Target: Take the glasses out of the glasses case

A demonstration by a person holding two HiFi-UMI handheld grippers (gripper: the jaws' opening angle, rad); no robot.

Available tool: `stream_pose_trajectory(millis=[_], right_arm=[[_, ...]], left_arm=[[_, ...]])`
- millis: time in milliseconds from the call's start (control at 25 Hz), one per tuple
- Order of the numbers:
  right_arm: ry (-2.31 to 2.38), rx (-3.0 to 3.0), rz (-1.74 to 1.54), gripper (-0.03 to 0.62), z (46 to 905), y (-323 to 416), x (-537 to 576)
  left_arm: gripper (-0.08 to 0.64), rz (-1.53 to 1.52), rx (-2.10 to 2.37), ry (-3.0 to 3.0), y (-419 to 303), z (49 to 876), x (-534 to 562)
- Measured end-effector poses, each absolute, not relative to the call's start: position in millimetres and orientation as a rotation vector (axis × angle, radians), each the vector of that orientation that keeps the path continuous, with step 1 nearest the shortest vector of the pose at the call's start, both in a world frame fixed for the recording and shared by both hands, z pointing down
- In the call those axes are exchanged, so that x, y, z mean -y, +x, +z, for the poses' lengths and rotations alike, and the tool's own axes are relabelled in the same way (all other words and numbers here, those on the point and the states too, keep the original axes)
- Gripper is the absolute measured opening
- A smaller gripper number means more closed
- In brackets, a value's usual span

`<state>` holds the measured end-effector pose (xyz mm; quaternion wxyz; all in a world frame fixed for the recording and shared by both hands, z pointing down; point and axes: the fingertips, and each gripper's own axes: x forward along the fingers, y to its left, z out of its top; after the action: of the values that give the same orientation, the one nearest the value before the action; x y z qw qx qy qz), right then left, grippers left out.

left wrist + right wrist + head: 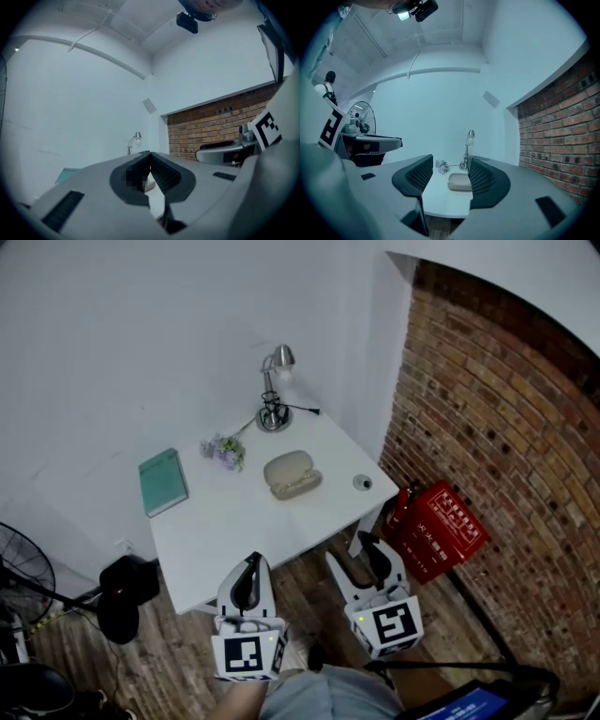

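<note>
While the rounded beige glasses case (pixel 292 474) lies well ahead, our left gripper (pixel 251 566) sits closed, our right gripper (pixel 353 554) open and empty.

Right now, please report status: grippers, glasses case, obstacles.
Left gripper shut, empty. Right gripper open, empty. Glasses case on table, untouched. Nothing blocks it.

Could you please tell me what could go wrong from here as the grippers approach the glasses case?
1. The glasses case lies free on the white table; prying with one gripper could just slide it.
2. The flowers and lamp stand close behind it, so an overshoot might knock them.
3. The left gripper is shut and must open before gripping.
</note>
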<state>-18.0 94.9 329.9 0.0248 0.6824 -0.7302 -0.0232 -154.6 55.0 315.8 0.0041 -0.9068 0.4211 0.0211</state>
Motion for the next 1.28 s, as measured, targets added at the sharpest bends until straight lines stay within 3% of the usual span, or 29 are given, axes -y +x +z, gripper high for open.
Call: stream_pose_trajectory(millis=[760,1280], right_arm=[[2.084,2.275,0.001,0.247,351.5,32.2,-13.5],[1.829,2.469,0.115,0.236,373.9,107.5,114.9]], left_arm=[[0.006,-0.059,-1.305,-2.896,-100.0,353.5,20.0],[0.006,-0.173,-1.534,-2.780,-27.8,360.7,125.1]])
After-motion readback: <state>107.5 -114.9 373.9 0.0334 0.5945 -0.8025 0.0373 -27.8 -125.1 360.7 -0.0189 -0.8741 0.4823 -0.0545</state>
